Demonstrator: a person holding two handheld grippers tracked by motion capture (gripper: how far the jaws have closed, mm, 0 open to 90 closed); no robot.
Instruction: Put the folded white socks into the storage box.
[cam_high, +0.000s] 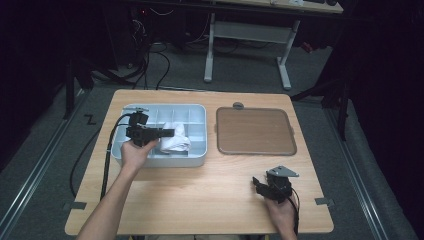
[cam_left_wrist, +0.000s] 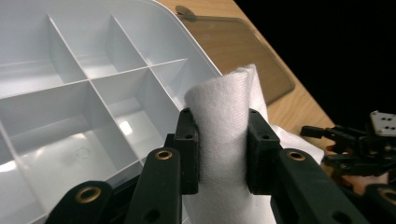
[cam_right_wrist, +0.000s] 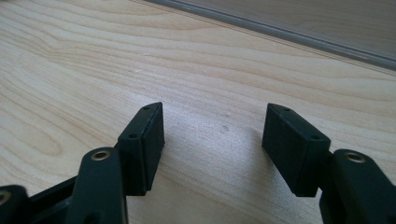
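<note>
A white cloth (cam_left_wrist: 224, 121) is rolled and pinched between the two black pads of my left gripper (cam_left_wrist: 223, 149), which is shut on it. In the high view the left gripper (cam_high: 167, 133) reaches rightward over the pale grey divided tray (cam_high: 197, 159), and the white cloth (cam_high: 176, 141) hangs partly into the tray's right-hand compartments. My right gripper (cam_high: 258, 186) rests low over the bare wood near the table's front right, tilted left. In its own view the right gripper (cam_right_wrist: 212, 140) stands open with only wood between the jaws.
A flat transparent lid (cam_high: 255, 131) with a small tab lies on the table right of the tray. The wooden table (cam_high: 210, 195) has bare room in front. Desk legs and cables (cam_high: 150, 65) lie on the floor behind.
</note>
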